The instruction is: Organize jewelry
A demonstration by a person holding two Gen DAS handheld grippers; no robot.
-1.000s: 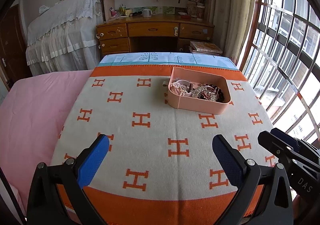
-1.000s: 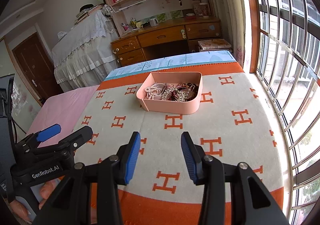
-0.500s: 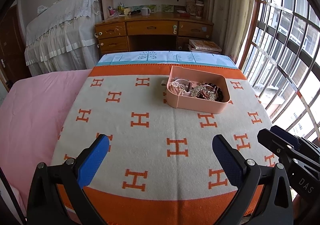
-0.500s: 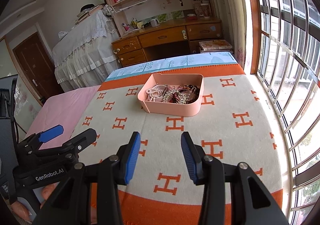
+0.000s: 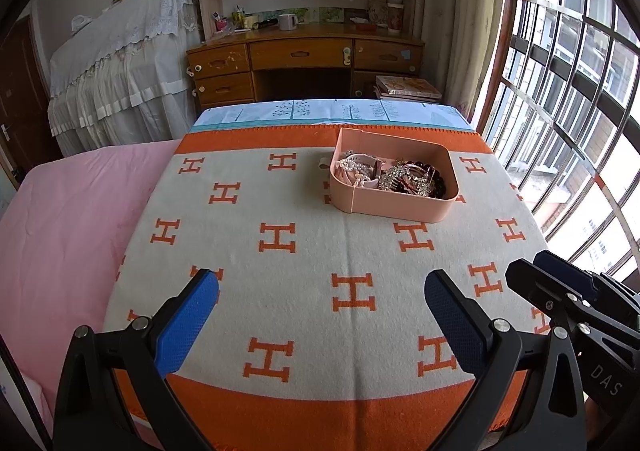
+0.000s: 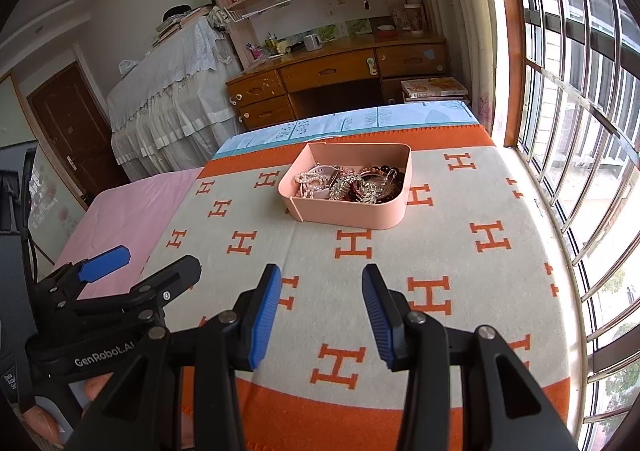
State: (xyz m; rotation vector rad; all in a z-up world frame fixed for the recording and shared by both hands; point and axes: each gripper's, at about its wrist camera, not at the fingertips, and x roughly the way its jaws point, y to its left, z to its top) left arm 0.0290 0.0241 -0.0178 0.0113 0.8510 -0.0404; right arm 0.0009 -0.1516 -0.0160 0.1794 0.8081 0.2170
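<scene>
both grippers, left (image 5: 322,315) and right (image 6: 320,311), gape empty over the bed's near edge, now nearer the box (image 6: 352,211) holding tangled jewelry (image 6: 348,185) toward the far edge.

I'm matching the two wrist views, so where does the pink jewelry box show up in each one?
Left wrist: the pink box sits right of centre, above the middle, on the H-patterned blanket.
Right wrist: the box sits near the centre, just above the middle, ahead of the open right gripper.
Shared landmark: the wooden desk behind the bed.
</scene>
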